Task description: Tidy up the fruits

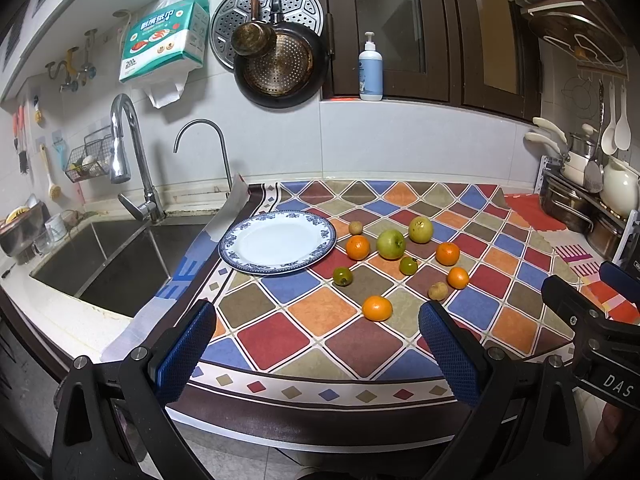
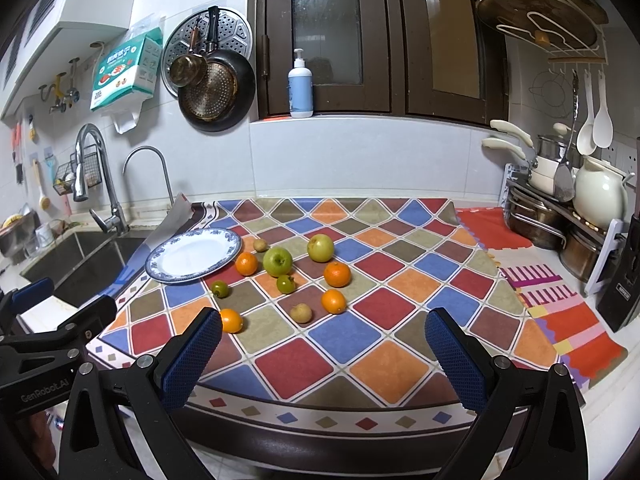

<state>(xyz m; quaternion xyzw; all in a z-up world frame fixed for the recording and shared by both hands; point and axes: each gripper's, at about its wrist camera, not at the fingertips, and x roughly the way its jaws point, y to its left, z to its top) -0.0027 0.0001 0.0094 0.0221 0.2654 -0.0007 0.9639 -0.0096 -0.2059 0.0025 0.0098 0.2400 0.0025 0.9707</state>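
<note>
An empty blue-rimmed white plate (image 1: pixel 278 245) (image 2: pixel 194 255) sits on the patterned cloth near the sink. Right of it lie loose fruits: two green apples (image 1: pixel 391 244) (image 1: pixel 420 229), several oranges such as the nearest one (image 1: pixel 377 308) (image 2: pixel 231 320), two small green fruits (image 1: pixel 343 276) (image 1: pixel 408 265) and two small brown fruits (image 1: pixel 438 291) (image 1: pixel 355 227). My left gripper (image 1: pixel 318 344) is open and empty, over the cloth's front edge. My right gripper (image 2: pixel 324 352) is open and empty, to its right. Each gripper shows at the edge of the other's view.
A steel sink (image 1: pixel 108 256) with taps lies left of the cloth. A rack with pots and a white jug (image 2: pixel 598 196) stands at the right. Pans hang on the back wall. A soap bottle (image 1: pixel 371 70) stands on the window ledge.
</note>
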